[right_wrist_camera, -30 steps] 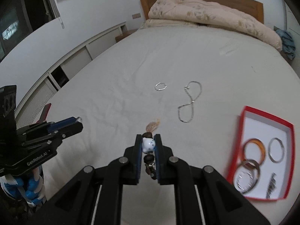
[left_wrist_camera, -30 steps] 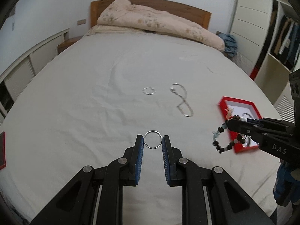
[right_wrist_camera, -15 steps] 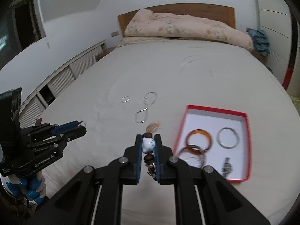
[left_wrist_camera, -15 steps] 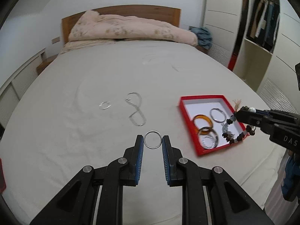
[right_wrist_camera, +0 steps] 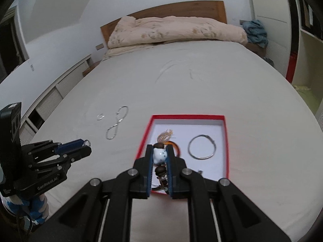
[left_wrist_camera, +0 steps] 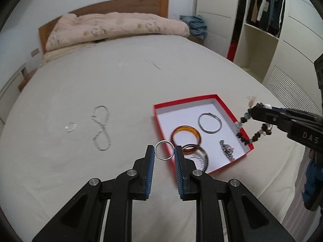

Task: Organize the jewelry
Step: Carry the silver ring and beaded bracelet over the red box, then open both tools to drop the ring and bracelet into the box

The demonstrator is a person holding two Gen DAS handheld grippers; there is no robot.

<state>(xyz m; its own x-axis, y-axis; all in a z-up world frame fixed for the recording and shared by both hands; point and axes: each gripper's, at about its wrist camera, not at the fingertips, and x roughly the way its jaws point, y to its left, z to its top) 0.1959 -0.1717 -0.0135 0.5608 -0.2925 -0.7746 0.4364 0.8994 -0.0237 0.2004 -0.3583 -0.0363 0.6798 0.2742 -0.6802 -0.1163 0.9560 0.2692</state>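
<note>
My left gripper [left_wrist_camera: 164, 150] is shut on a thin silver ring [left_wrist_camera: 161, 141], held above the near-left edge of the red jewelry box [left_wrist_camera: 181, 100]. My right gripper [right_wrist_camera: 159, 154] is shut on a beaded bracelet [right_wrist_camera: 159, 155] with a white bead and a tassel, over the box's [right_wrist_camera: 187, 117] near-left part. In the left wrist view that bracelet [left_wrist_camera: 255, 136] dangles from the right gripper [left_wrist_camera: 257, 109] past the box's right rim. The box holds an amber bangle [left_wrist_camera: 186, 129], a silver hoop [left_wrist_camera: 209, 122], a dark bangle [left_wrist_camera: 196, 146] and a small chain piece [left_wrist_camera: 227, 150].
A silver chain [left_wrist_camera: 102, 128] in a figure-eight and a small silver ring [left_wrist_camera: 70, 126] lie on the white bed sheet [left_wrist_camera: 101, 80] left of the box. A folded quilt [left_wrist_camera: 117, 28] lies at the headboard. An open wardrobe [left_wrist_camera: 262, 20] stands to the right.
Both grippers have swept to the right across the bed, each keeping its piece. The box, at the right edge before, now lies under and just ahead of them.
</note>
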